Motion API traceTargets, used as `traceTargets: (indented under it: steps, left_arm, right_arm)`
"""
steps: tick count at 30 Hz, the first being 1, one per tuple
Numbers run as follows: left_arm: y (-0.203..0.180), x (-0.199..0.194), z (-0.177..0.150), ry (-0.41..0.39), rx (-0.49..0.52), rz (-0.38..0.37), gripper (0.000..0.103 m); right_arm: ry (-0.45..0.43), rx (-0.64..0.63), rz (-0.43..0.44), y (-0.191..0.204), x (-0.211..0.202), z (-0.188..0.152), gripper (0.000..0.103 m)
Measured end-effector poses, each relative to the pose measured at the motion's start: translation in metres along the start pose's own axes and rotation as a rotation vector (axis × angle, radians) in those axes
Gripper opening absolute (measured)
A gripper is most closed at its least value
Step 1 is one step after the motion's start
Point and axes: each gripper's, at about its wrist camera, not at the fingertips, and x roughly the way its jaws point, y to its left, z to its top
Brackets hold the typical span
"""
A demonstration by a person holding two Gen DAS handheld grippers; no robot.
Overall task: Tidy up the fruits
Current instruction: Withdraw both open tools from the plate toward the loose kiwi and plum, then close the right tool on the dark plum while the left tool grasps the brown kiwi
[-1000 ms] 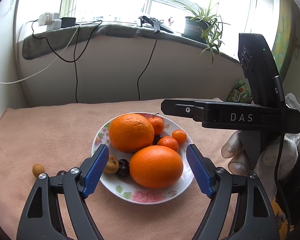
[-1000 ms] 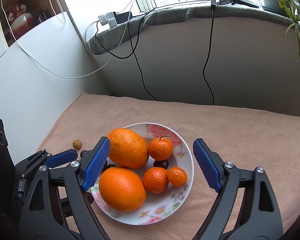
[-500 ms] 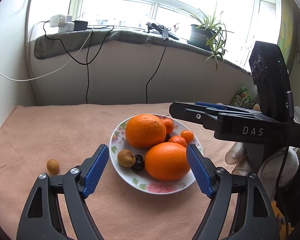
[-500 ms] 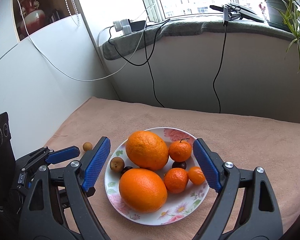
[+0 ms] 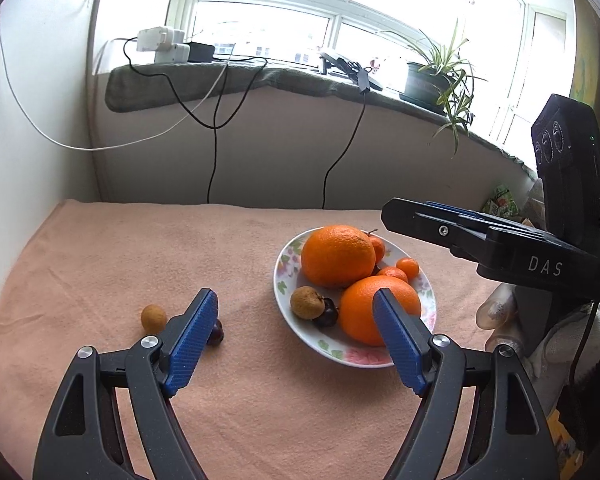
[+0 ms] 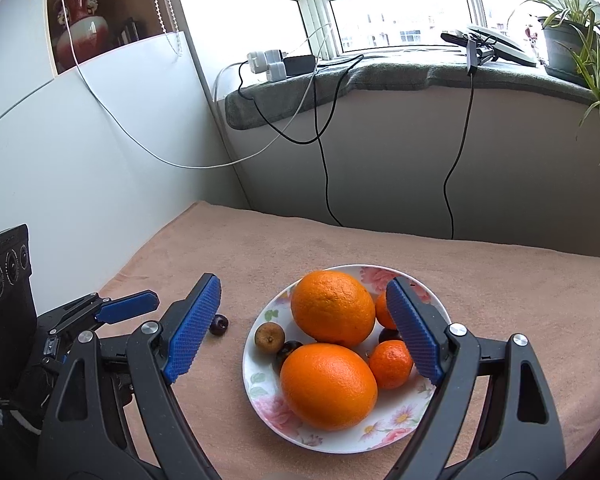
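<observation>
Fruits are mostly gathered on the flowered plate (image 6: 260, 384): two large oranges (image 6: 328, 386), small tangerines (image 6: 391, 364), a brown longan (image 6: 269, 337) and a dark cherry (image 6: 289, 350). Both the left tongs (image 5: 294, 342) and the right tongs (image 6: 302, 330) are held spread and empty. Farther left on the pink-covered desk (image 5: 140, 248), a second cherry (image 5: 216, 334) and longan (image 5: 153, 318) are left loose, so the task is judged nearly done.

The plate (image 6: 260, 376) is white with pink flowers and green leaves. The two big oranges (image 6: 332, 306) are bright orange. The cloth (image 5: 140, 248) on the bench is peach pink. The fingers (image 5: 194, 338) have blue bumpy pads on black arms. The cherry (image 6: 219, 324) is dark red.
</observation>
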Motion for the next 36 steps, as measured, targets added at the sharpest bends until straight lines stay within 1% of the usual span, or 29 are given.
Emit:
traceTargets:
  steps: [5, 17, 21, 25, 26, 27, 29, 31, 32, 33, 35, 36]
  left_arm:
    - [0.015, -0.005, -0.005, 0.001, -0.015, 0.02, 0.08]
    - [0.057, -0.02, -0.025, 0.011, -0.068, 0.078, 0.08]
    - [0.072, -0.024, -0.031, 0.016, -0.088, 0.098, 0.08]
    - [0.086, -0.023, -0.035, 0.02, -0.122, 0.106, 0.079]
    - [0.089, -0.022, -0.035, 0.02, -0.127, 0.106, 0.079]
    - [0.091, -0.021, -0.035, 0.021, -0.129, 0.107, 0.078]
    - [0.095, -0.02, -0.035, 0.022, -0.129, 0.106, 0.078]
    - [0.099, -0.018, -0.035, 0.027, -0.132, 0.097, 0.07]
    - [0.101, -0.017, -0.035, 0.029, -0.134, 0.095, 0.069]
    - [0.103, -0.015, -0.034, 0.031, -0.137, 0.092, 0.069]
    - [0.106, -0.012, -0.033, 0.035, -0.137, 0.087, 0.067]
    - [0.107, -0.01, -0.033, 0.038, -0.138, 0.084, 0.064]
  right_arm:
    - [0.022, -0.018, -0.02, 0.014, 0.001, -0.003, 0.087]
    - [0.028, -0.083, 0.028, 0.057, 0.004, -0.02, 0.087]
    - [0.058, -0.113, 0.048, 0.074, 0.012, -0.029, 0.087]
    - [0.088, -0.171, 0.047, 0.096, 0.024, -0.039, 0.087]
    - [0.097, -0.186, 0.045, 0.101, 0.028, -0.041, 0.085]
    - [0.111, -0.201, 0.04, 0.105, 0.033, -0.043, 0.08]
    - [0.134, -0.217, 0.03, 0.112, 0.043, -0.047, 0.076]
    - [0.153, -0.219, 0.031, 0.116, 0.053, -0.049, 0.076]
    - [0.161, -0.22, 0.026, 0.118, 0.057, -0.051, 0.071]
    - [0.171, -0.22, 0.021, 0.118, 0.063, -0.051, 0.064]
    - [0.192, -0.216, 0.019, 0.119, 0.072, -0.052, 0.058]
    - [0.2, -0.213, 0.019, 0.119, 0.077, -0.053, 0.057]
